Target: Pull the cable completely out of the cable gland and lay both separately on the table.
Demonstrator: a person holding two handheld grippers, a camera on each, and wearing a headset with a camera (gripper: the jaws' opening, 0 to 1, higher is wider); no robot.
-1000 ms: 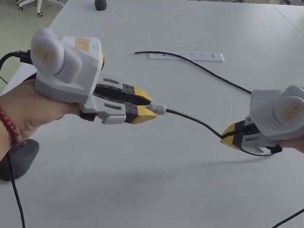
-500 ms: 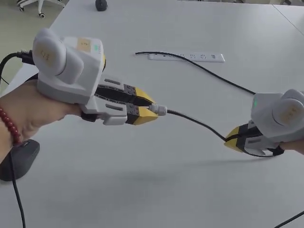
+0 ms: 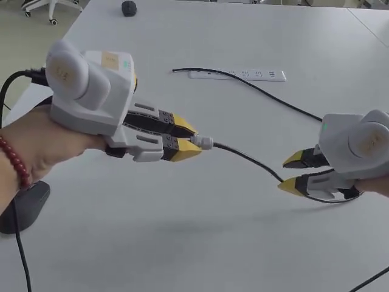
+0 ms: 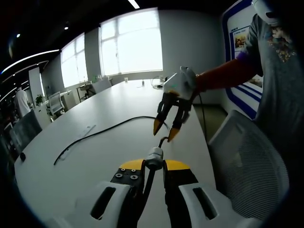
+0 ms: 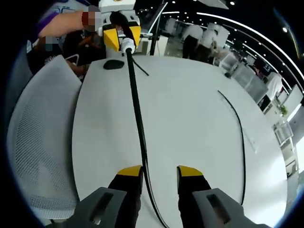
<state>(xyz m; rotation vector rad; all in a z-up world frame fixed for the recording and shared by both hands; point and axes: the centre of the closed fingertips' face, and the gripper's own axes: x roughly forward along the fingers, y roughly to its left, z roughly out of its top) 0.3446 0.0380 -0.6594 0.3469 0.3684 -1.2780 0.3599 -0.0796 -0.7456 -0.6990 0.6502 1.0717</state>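
Note:
My left gripper (image 3: 188, 139) is shut on the grey cable gland (image 3: 203, 143), whose end sticks out past the yellow fingertips. The black cable (image 3: 249, 159) runs out of the gland toward my right gripper (image 3: 292, 173), which is open with the cable passing loosely between its jaws. In the left gripper view the gland (image 4: 153, 155) sits clamped between the tips of the left gripper (image 4: 153, 166), and the open right gripper (image 4: 163, 135) hangs ahead. In the right gripper view the cable (image 5: 137, 128) lies close to the left-hand jaw of the right gripper (image 5: 159, 171) and leads up to the gland (image 5: 126, 47).
Beyond the right gripper the cable loops back over the white table (image 3: 200, 243) to a free end beside a white power strip (image 3: 237, 73). A dark mouse-shaped object (image 3: 24, 207) lies at the left edge. A white mesh chair (image 5: 42, 142) stands beside the table.
My right gripper, which was shut on the cable, has opened and let it go. The left gripper still holds the gland in about the same place.

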